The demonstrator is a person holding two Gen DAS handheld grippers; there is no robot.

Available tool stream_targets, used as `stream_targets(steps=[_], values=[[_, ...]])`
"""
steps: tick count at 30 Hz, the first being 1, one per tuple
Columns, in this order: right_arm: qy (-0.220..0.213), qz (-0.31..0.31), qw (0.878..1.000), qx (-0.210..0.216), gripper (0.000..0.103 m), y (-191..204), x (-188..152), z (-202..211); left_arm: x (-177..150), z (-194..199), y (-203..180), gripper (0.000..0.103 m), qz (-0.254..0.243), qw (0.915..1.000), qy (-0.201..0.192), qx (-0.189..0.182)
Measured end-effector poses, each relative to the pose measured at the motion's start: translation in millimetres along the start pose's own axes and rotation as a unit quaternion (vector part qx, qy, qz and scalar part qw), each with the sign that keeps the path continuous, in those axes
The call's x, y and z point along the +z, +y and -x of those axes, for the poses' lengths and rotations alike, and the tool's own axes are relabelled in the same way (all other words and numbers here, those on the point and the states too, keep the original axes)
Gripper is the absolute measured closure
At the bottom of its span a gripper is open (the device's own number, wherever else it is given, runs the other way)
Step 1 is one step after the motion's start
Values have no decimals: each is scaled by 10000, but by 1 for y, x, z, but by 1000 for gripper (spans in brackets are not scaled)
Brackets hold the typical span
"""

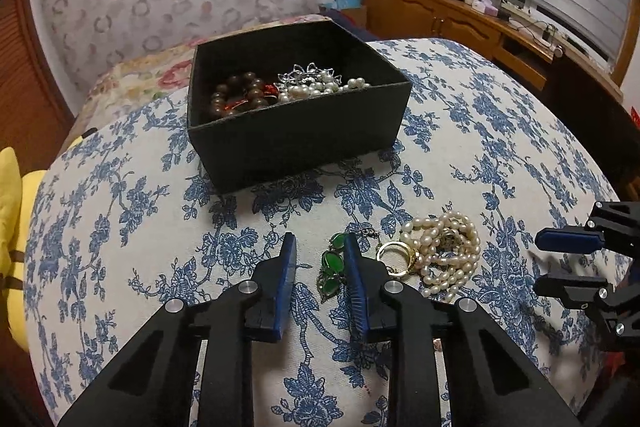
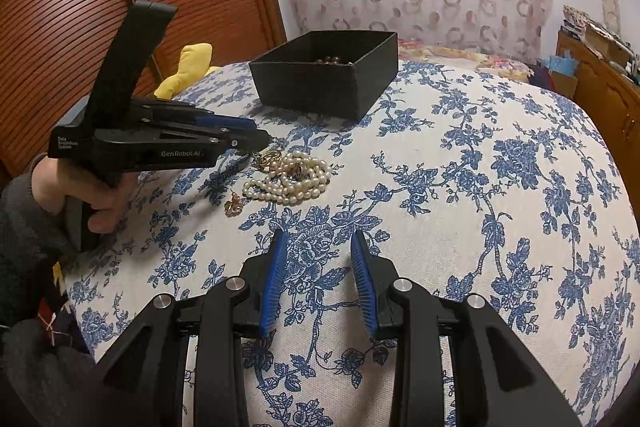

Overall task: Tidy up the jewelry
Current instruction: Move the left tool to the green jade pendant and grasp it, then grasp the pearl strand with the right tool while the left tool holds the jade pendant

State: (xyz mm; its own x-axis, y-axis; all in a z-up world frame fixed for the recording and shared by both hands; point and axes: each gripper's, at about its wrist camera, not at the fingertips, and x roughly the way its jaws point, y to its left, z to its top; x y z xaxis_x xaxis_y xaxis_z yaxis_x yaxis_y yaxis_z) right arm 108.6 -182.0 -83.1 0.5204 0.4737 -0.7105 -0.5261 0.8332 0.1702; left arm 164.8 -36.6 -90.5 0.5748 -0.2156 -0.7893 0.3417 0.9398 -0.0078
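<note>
Blue-flowered cloth (image 1: 460,131) covers the surface on which everything lies. At the upper middle of the left wrist view stands a black box (image 1: 296,143) holding brown wooden beads (image 1: 240,95), a silver piece (image 1: 308,73) and a pearl strand (image 1: 320,89). Low in that view the left gripper (image 1: 320,251) has its jaws narrowed but apart, with a green-stone piece (image 1: 332,263) lying on the cloth between its tips, close against the right-hand finger; whether the pads press on it cannot be told. Just right of it lie a gold ring (image 1: 394,253) and a heap of pearls (image 1: 448,255). The right gripper (image 2: 320,247), at the bottom of its own view, stands partly open over bare cloth with nothing held. A small gold earring (image 2: 233,206) lies at the left of that view, beside the person's hand (image 2: 100,199).
</note>
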Motion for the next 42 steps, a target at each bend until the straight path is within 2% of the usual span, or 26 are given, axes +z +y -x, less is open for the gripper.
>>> stream_targets(steps=[6,7,9,10,12,15,23,30,37,42], values=[[16,15,10000,-15,67,1,0,-1,2,-1,-3,79,-101,9999,-33,14],[15,17,10000,-12,67,1,0,-1,2,-1,-3,82,-96,9999,-44,-6],[14,13,10000,-10,67,1,0,-1,1,-1,-3,95,-88,9999,-60,-79],[14,11,10000,-7,67,1,0,-1,0,0,-2,96,-55,9999,-51,-122],[10,15,10000,-8,67,1,0,-1,-1,3,-1,96,37,9997,-54,-240],[19,16,10000,-18,67,2,0,-1,-5,19,-1,96,163,9991,-268,-301],[7,56,10000,-53,67,3,3,-1,-11,61,0,96,348,9958,-810,-235],[-77,235,9996,-116,67,6,23,2,-15,89,2,96,469,9918,-1168,-210],[62,382,9992,-100,67,6,41,-12,-21,96,4,96,530,9902,-1272,-241],[240,487,9983,-198,76,5,50,-31,-25,94,5,96,558,9901,-1256,-279]])
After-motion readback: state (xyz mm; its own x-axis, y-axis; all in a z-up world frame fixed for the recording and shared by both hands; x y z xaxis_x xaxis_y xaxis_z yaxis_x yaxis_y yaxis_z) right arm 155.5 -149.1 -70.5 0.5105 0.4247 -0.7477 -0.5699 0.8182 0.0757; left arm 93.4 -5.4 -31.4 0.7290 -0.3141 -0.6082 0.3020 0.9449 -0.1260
